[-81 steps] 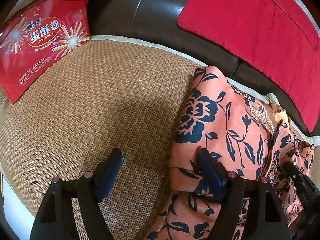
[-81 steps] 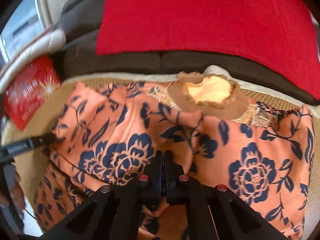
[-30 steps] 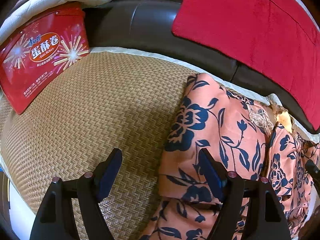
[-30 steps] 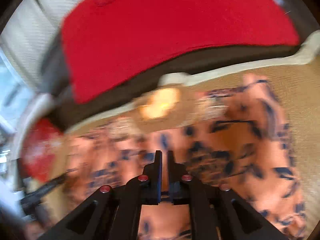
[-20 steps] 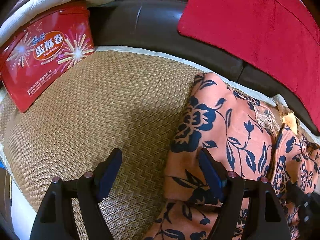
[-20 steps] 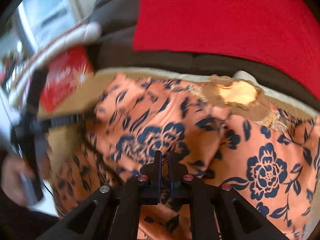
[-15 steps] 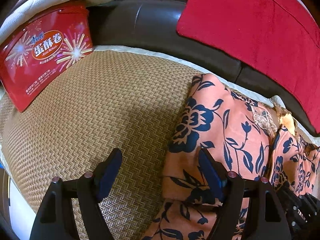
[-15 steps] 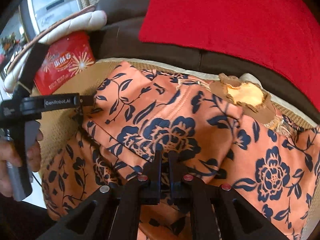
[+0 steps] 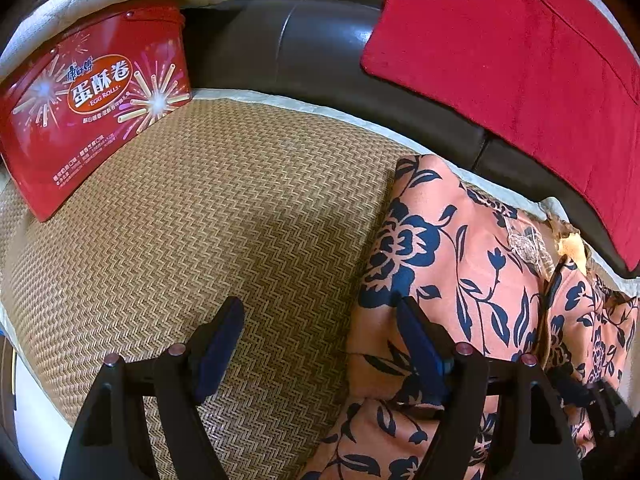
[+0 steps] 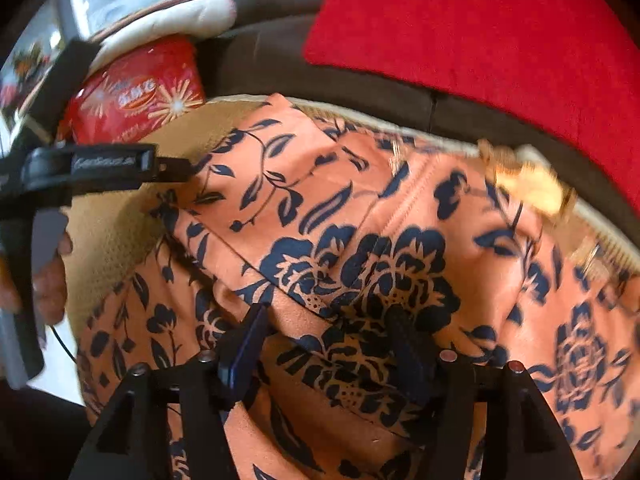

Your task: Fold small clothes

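Your left tongs (image 9: pixel 320 344) are wide open and hold nothing. One finger hangs over the woven mat (image 9: pixel 208 216) and the other sits right at the edge of the orange flowered garment (image 9: pixel 460 264), so the cloth lies just to the right of these tongs. Your right tongs (image 10: pixel 328 350) are wide open too, with nothing pinched between them. They hover right over the middle of the same garment (image 10: pixel 360 248), where one flap is already laid across another. The cloth spreads out on the mat on the sofa seat, and its long way seems to run from your left tongs over to your right tongs and past them. Your right tongs are the nearer ones to the folded middle, and your left tongs are nearer to the loose side edge. The next fold likely turns on that left edge, so reach a little to the right with the left tongs to catch it. Far ahead and to the left of your left tongs stands a red egg roll tin (image 9: pixel 92 104). Its lid is on, so you cannot tell what is inside.
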